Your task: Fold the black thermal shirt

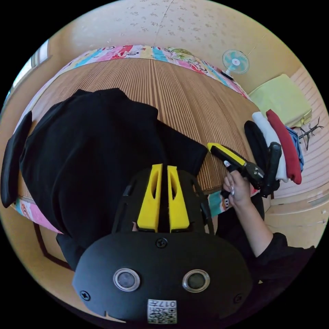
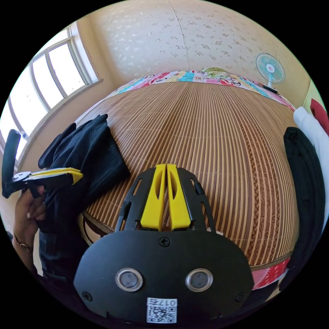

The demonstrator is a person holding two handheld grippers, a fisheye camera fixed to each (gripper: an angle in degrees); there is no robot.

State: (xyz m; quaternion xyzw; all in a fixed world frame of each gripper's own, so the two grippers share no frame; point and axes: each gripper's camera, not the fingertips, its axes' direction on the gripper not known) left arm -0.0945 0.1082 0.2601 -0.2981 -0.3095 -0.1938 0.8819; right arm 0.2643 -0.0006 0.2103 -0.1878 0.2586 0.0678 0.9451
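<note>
Left gripper [image 1: 163, 171] fingers closed over soft, limp black shirt [image 1: 92, 154] overhanging bed [image 1: 192, 99]; right gripper [image 2: 166, 170] closed, empty; grasp hem

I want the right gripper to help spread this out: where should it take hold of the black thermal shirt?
Probably the shirt's free corner lying flat on the bamboo mat, nearest the right gripper. Come in low from the mat side, jaws opened, one sliding under the edge. The rest is bunched or hangs off the bed by the left gripper, so that thin corner offers the cleanest pinch.

Sunlit window [image 2: 51, 85], floral wallpaper [image 2: 192, 37], fan [image 2: 270, 70] behind the mat-covered bed [image 2: 212, 137]
</note>
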